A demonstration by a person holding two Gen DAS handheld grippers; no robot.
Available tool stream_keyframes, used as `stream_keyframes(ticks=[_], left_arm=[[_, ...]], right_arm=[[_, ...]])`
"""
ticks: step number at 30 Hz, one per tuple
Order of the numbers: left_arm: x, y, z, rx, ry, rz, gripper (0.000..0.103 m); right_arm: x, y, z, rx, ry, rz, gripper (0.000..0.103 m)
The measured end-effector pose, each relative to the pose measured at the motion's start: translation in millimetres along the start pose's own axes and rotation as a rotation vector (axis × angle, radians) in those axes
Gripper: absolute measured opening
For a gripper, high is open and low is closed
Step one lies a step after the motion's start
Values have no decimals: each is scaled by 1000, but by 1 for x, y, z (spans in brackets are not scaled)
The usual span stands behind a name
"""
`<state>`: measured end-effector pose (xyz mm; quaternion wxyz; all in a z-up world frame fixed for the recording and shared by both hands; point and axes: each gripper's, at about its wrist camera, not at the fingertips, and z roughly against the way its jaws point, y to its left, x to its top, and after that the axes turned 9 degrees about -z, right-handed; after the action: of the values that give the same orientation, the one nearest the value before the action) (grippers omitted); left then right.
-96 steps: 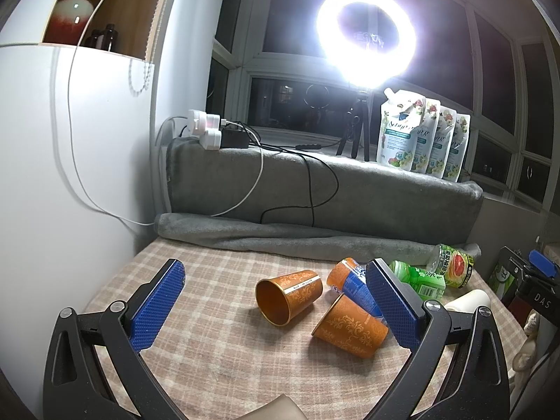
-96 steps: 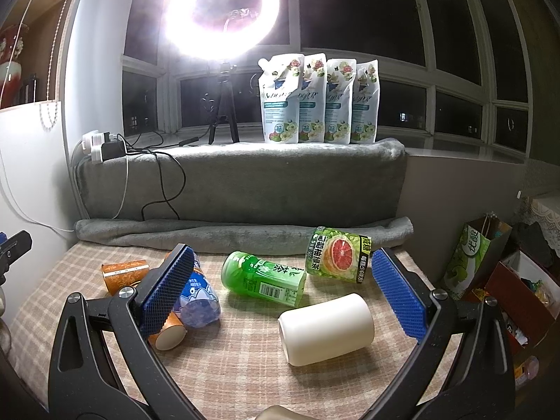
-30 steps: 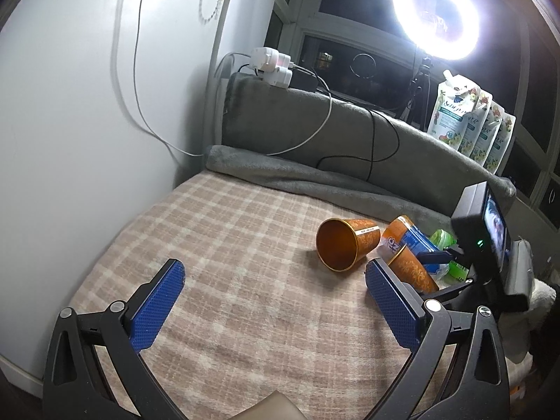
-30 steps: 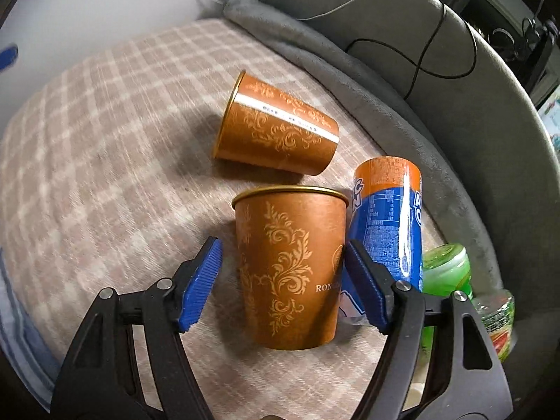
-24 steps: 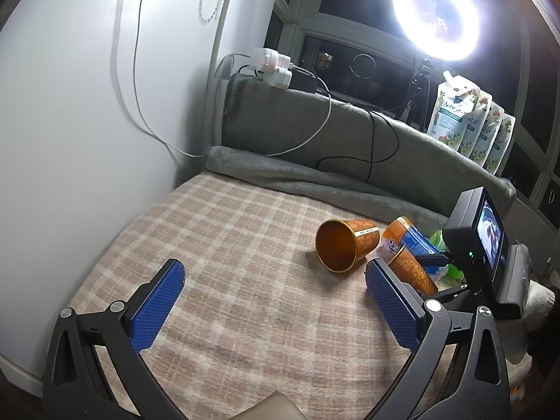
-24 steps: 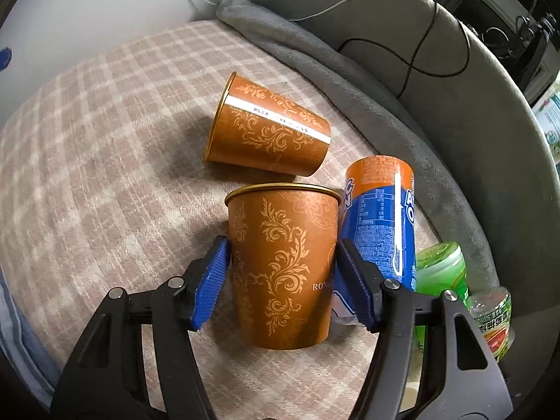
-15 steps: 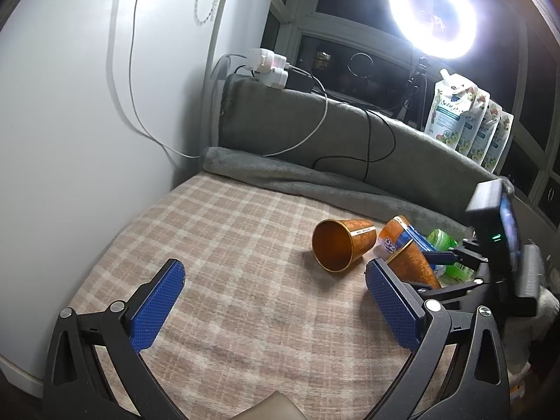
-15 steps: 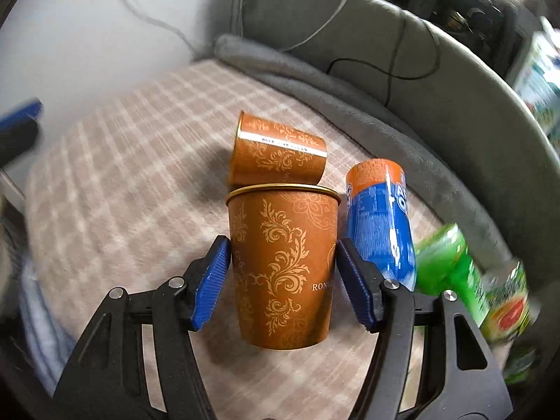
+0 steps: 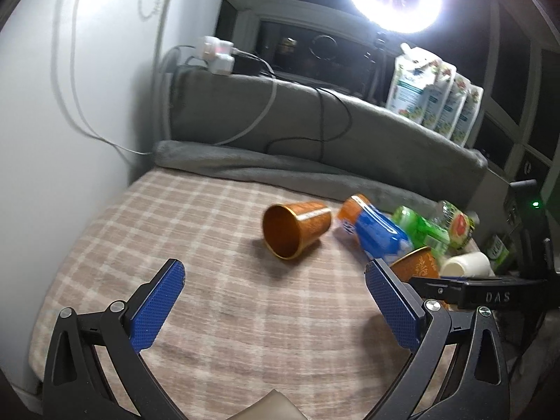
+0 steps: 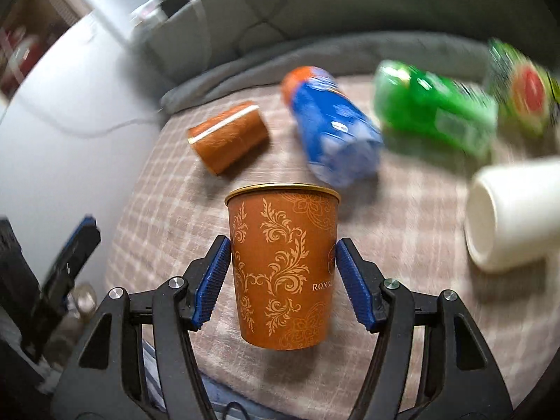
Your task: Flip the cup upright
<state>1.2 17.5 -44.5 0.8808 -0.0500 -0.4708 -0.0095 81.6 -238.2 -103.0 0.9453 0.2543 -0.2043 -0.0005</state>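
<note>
My right gripper (image 10: 283, 281) is shut on an orange cup with a gold floral pattern (image 10: 281, 266), held upright with its rim on top, above the checked cloth. The same cup (image 9: 416, 267) shows partly in the left wrist view, behind my left gripper's right finger. A second orange cup (image 9: 295, 227) lies on its side mid-table, its mouth facing my left gripper; it also shows in the right wrist view (image 10: 227, 136). My left gripper (image 9: 274, 308) is open and empty, low over the near part of the cloth.
A blue bottle (image 9: 376, 231), a green bottle (image 9: 420, 227), a grapefruit-label bottle (image 9: 455, 222) and a white cup (image 9: 465, 264) lie at the right. A grey cushion (image 9: 315, 129) with cables backs the table. A white wall (image 9: 70, 105) stands left.
My right gripper closed on the lying orange cup, lifted it and turned it upright, swinging toward the front. My left gripper stayed open and shifted only slightly.
</note>
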Motion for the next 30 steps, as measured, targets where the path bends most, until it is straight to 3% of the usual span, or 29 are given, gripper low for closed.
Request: stream_keyframes(ticks=[5,10,18,21,26,30], left_arm=[[0,-11,-8,-59,43,-11,102],[-2,-20,-20,-119,99,-11,102],[-1,-39,-31,-147,130,-49,102],[0,-43,-36,-155,142,-52,102],[2,-50,-42,-168,158,-63,102],[4,-58,-50,-226,194,-56,102]], right_arm=[[3,-24,-2,24,15,-123,65],[2,-31,-7,16,34,-154,66],[6,-32,-9,27,39,-137,70],[5,-28,1,27,4,-102,81],[-1,-25,27,18,-76,-38,82],[-10,-27,46,-33,-152,15,82]])
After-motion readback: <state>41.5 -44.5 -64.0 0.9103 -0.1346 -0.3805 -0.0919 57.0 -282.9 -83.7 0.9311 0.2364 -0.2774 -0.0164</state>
